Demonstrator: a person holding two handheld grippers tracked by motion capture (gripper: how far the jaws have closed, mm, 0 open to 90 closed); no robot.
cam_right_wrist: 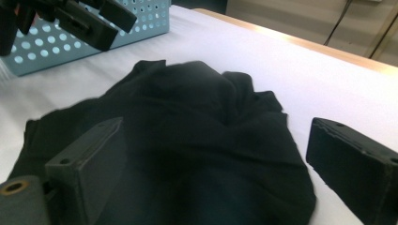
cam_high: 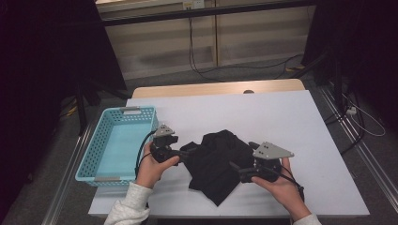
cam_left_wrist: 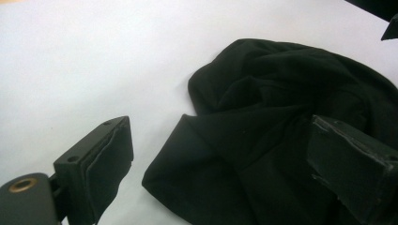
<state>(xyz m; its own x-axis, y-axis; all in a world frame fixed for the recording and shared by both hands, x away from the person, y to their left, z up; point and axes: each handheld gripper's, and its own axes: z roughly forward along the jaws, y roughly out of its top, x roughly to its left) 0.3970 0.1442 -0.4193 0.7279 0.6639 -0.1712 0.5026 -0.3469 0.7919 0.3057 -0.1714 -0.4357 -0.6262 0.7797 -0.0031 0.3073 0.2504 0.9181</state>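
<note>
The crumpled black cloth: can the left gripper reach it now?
Probably yes: the left gripper has open jaws already at the edge of the crumpled black cloth, with nothing between.

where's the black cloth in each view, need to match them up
High view: black cloth at lower centre, between the two grippers.
Left gripper view: cloth in the right half, reaching between the open jaws.
Right gripper view: cloth in the centre, between the open jaws.
Shared landmark: the white table cover under the cloth.
</note>
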